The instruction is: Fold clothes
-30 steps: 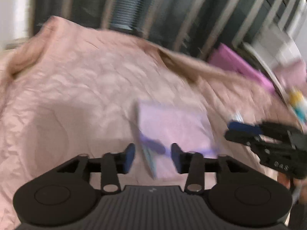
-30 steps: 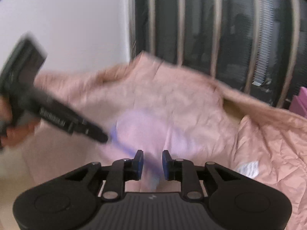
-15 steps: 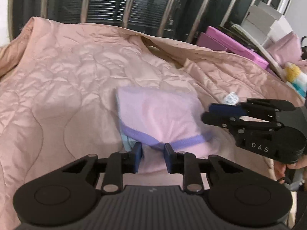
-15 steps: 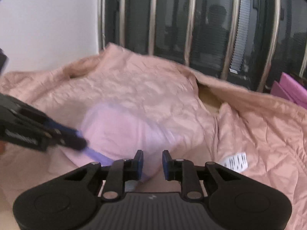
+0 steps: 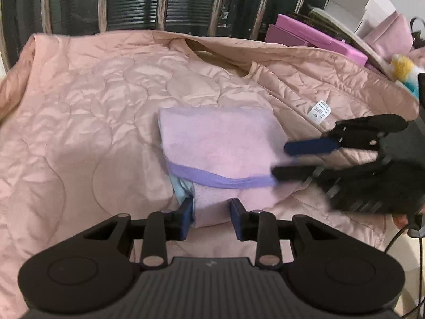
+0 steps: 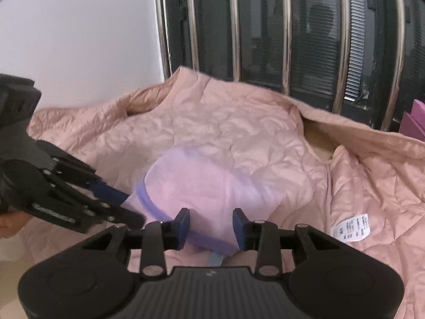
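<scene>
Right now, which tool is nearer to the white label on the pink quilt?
Right. The right tool is at the folded cloth's right edge, just below the label. The left tool is at the cloth's near edge, farther from it. Both are opening.

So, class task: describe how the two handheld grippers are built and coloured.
Both the left gripper and right gripper have matte black ribbed bodies, two round side discs, silver pivot pins, black linkage arms and flat dark-blue finger pads. One side bears blurred white lettering.

Home bedroom: pink quilt (image 5: 79, 138) spread over bed, barred window (image 6: 292, 26) behind, boxes (image 5: 313, 37) and soft toy (image 5: 402, 65) piled alongside.
</scene>
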`<state>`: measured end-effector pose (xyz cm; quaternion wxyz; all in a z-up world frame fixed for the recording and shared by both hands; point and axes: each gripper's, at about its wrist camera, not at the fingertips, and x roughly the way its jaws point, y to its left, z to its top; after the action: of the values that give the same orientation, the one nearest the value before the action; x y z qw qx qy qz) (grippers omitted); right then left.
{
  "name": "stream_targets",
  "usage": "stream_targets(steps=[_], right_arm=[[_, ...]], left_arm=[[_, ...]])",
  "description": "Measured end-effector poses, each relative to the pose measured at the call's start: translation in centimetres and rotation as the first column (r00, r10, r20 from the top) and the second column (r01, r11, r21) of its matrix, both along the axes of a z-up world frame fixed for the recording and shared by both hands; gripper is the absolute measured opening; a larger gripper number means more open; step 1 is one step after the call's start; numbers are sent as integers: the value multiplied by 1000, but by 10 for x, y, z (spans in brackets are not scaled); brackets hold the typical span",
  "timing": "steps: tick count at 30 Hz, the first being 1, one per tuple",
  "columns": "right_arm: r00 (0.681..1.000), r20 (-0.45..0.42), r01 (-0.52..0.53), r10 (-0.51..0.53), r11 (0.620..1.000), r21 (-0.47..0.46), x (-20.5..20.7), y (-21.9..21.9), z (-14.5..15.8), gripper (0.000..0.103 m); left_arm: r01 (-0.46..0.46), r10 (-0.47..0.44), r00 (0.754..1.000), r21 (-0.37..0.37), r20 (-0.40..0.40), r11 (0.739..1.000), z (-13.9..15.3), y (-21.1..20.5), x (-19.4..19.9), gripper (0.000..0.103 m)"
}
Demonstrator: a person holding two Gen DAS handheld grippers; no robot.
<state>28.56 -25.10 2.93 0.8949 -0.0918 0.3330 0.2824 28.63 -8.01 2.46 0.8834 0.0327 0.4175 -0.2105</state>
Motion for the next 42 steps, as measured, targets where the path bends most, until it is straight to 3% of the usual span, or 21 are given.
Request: stream_targets(steps=[1,3,5,7,9,10,11,12,13,17,21,23,26,29,31,36,42], right_arm=[[1000,-6,-5,5,999,-54,0,6,-3,32],[999,15,30,-28,994,-103,-7,15,3,33],[994,33,106,-105,993,-53,-23,16,23,35],[984,87,156,-153,987,-29,-50,18,48,39],[966,157,210,-207,978,-4,-84,18,72,59],[952,189,238,-240,971,34,-105,16,83,65],[940,211,258,-268,963,74,-126,13,93,80],[932,222,268,-288,956,117,-147,10,100,92],[925,227,274,-304,949,156,-168,8,105,94],[923,181,296,-341,926,234,-246,4,103,99],[902,145,365,-406,898,244,-308,8,82,102],[911,107,362,-397,898,248,-325,12,68,102],[926,59,353,-374,910,218,-332,25,49,102],[909,105,384,-403,909,159,-332,44,31,102],[894,123,415,-430,900,134,-329,55,19,102],[868,64,483,-492,867,123,-312,62,-5,102],[861,28,505,-508,859,82,-301,63,-24,102]], left_arm=[[-24,22,999,33,42,999,10,-1,-8,34],[-106,95,984,67,151,992,32,1,-31,60],[-167,154,959,34,238,985,52,9,-63,73],[-227,193,928,70,319,971,69,14,-97,77],[-316,246,881,117,405,941,83,19,-133,85],[-352,268,849,111,456,929,89,24,-156,94],[-374,283,826,99,488,922,93,30,-176,103],[-384,295,807,75,511,920,95,36,-198,103],[-393,308,788,51,533,918,96,42,-221,103],[-373,329,828,10,453,928,82,62,-284,103],[-402,388,858,-30,335,915,49,83,-315,103],[-434,430,859,-50,279,899,35,90,-321,103],[-470,469,846,-64,251,881,21,102,-326,103],[-501,495,834,-41,245,864,8,107,-319,103],[-505,496,835,-26,238,863,1,109,-315,103],[-499,481,846,25,230,866,-14,106,-305,103],[-464,441,869,58,226,884,-26,95,-294,103]])
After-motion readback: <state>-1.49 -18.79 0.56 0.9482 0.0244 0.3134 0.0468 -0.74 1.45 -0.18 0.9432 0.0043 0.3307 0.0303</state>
